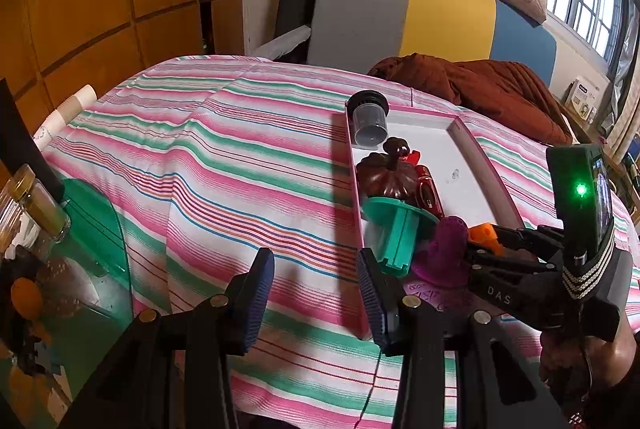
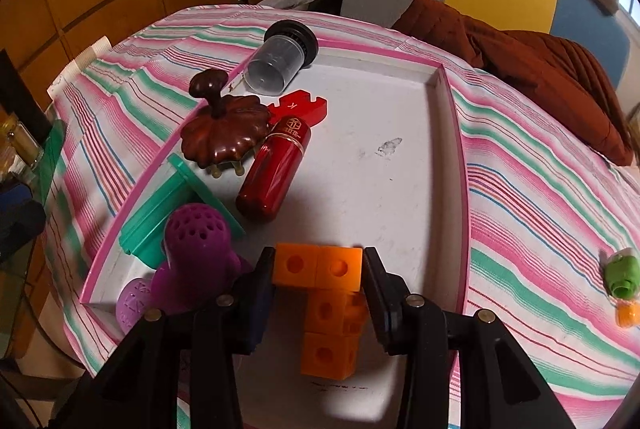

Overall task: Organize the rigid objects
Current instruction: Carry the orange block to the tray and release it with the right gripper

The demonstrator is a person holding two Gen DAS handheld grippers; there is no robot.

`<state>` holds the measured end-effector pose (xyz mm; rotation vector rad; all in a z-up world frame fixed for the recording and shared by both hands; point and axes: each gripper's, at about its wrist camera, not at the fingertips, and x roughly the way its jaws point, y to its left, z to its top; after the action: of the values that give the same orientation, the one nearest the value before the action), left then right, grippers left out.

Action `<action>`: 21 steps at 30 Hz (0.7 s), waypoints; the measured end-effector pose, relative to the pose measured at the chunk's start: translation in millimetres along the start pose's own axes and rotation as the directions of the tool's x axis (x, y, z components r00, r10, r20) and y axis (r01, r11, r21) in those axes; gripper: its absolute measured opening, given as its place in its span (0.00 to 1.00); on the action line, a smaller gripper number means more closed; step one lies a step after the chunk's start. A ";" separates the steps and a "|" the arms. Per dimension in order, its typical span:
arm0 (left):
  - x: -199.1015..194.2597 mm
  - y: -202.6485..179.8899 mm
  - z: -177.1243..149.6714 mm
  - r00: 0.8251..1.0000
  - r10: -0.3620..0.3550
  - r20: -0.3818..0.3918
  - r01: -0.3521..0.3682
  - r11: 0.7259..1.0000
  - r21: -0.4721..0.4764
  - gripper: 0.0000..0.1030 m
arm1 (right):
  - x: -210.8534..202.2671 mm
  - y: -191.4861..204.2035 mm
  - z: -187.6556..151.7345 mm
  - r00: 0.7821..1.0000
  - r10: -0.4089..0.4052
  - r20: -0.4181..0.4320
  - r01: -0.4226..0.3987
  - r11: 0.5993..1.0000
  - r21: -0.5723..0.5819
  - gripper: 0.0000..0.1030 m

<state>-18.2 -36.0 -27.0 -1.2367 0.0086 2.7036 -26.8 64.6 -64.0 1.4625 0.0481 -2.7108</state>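
I see the striped bed (image 2: 540,197), the pink-rimmed tray (image 2: 458,133) mid-frame, my left claw (image 1: 316,301) apart over bare bedding at lower centre, my right claw (image 2: 320,293) bracketing the orange blocks (image 2: 332,305) at the tray's lower edge, whether its pads press them I cannot tell.

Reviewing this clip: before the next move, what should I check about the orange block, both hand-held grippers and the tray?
1. Orange block is within the tray: ok, it sits inside the pink rim.
2. Right hand-held gripper has let go of the block: cannot tell; its fingers flank the block closely.
3. Block rests on the tray floor: cannot tell.
4. Left hand-held gripper is free: ok, open and empty over the striped cover, beside the tray.
5. Everything is collected: not ok, a green-and-orange piece lies on the cover outside the tray.
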 end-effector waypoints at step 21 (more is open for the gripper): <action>0.9 -7.8 -1.7 1.000 0.012 -0.007 -0.012 0.999 0.032 0.41 | -44.0 -22.9 -4.7 0.995 0.028 0.091 -0.029 1.000 0.010 0.54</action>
<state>-16.3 -28.3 -28.3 -1.2419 0.0607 2.6979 -0.4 89.5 -29.8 1.3306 0.0069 -2.7547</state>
